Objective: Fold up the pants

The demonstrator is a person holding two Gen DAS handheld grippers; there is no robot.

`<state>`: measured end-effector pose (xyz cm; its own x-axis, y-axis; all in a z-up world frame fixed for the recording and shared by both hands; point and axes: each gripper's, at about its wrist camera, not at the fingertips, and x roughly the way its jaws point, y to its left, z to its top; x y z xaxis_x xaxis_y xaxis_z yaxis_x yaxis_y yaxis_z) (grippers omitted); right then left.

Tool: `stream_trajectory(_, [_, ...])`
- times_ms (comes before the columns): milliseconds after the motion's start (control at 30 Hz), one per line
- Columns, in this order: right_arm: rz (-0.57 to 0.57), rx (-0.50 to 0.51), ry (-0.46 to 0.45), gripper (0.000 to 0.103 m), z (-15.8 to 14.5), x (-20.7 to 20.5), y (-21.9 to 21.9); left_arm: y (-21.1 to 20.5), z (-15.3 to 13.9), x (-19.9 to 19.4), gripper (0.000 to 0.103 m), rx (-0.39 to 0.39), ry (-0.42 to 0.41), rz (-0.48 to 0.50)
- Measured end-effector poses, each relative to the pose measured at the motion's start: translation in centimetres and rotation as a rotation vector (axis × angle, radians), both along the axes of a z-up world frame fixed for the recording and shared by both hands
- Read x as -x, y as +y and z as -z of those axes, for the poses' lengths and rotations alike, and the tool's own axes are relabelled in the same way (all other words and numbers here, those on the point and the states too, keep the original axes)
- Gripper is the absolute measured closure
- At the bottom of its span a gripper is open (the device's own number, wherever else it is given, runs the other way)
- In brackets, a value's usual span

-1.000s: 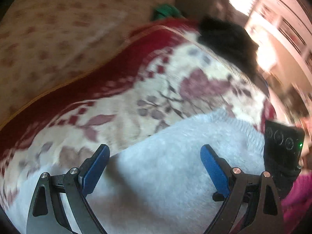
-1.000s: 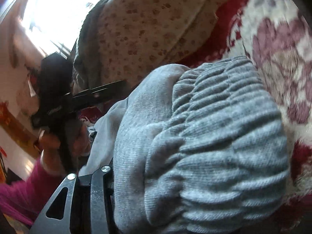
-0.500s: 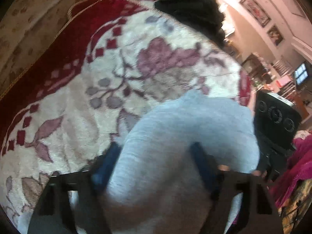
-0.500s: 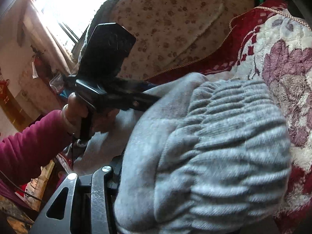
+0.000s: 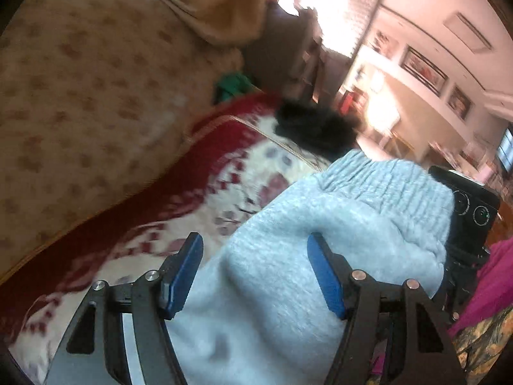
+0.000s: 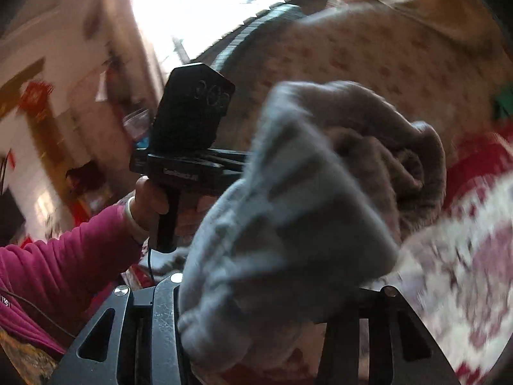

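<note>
Left wrist view first. My left gripper (image 5: 254, 239) points down over the sofa, and the grey knit pants (image 5: 320, 224) run straight up between its blue pads (image 5: 182, 276). The jaws have just been closing with that fabric between them, and I read them as clamped on the pants. The ribbed waistband bunches up at the far end, clear of the red and cream blanket (image 5: 208, 176) spread over the seat. The beige flowered sofa back (image 5: 80, 96) sits to the left. A black heap (image 5: 314, 128) and something green (image 5: 234, 85) lie at the blanket's far edge. At the right edge I see a black box (image 5: 468, 208) with round dials and a magenta sleeve (image 5: 493, 276). There are framed pictures (image 5: 423, 70) on the far wall, too blurred to read.

Now the right wrist view. My right gripper (image 6: 275, 272) is smothered in the pants. The grey bundle swells out from between the jaws and hides the pads, so they are gripping the pants. To the left a hand (image 6: 150, 199) holds the left tool's handle. The black block (image 6: 192, 112) on top carries raised figures, something like "305", too smeared for me to be sure. There is a small label on the tool's body that I cannot read.
</note>
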<state>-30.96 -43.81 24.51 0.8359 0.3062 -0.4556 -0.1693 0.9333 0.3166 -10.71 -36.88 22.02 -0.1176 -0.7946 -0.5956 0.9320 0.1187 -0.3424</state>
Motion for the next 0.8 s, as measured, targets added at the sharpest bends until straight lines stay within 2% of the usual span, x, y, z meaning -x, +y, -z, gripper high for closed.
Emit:
stream_trajectory(200, [-0.137,0.042,-0.032,0.055,-1.7,-5.3,7.4,10.7,-1.2,-2.8,0.036,0.026,0.002,-0.236])
stream_trajectory(333, [-0.246,0.052,-0.022,0.055,-1.2,-9.4,12.8,18.9,0.3,-4.3,0.036,0.010,0.021,-0.407])
stream_trajectory(433, [-0.325,0.061,0.015,0.055,-0.1,-12.4,17.0,24.4,2.5,-5.1,0.036,-0.023,0.057,-0.537])
stream_trajectory(533, [-0.385,0.111,0.060,0.055,2.5,-15.3,21.4,29.3,5.8,-5.9,0.036,-0.071,0.088,-0.685])
stream_trajectory(633, [-0.404,0.144,0.135,0.055,5.7,-18.0,24.8,33.9,9.4,-6.7,0.036,-0.088,0.166,-0.822])
stream_trajectory(700, [-0.413,0.167,0.199,0.055,8.6,-19.3,26.8,36.0,10.7,-6.6,0.036,-0.114,0.183,-0.881])
stream_trajectory(800, [-0.397,0.205,0.261,0.049,11.2,-20.2,28.5,37.9,12.4,-6.1,0.036,-0.148,0.187,-0.936])
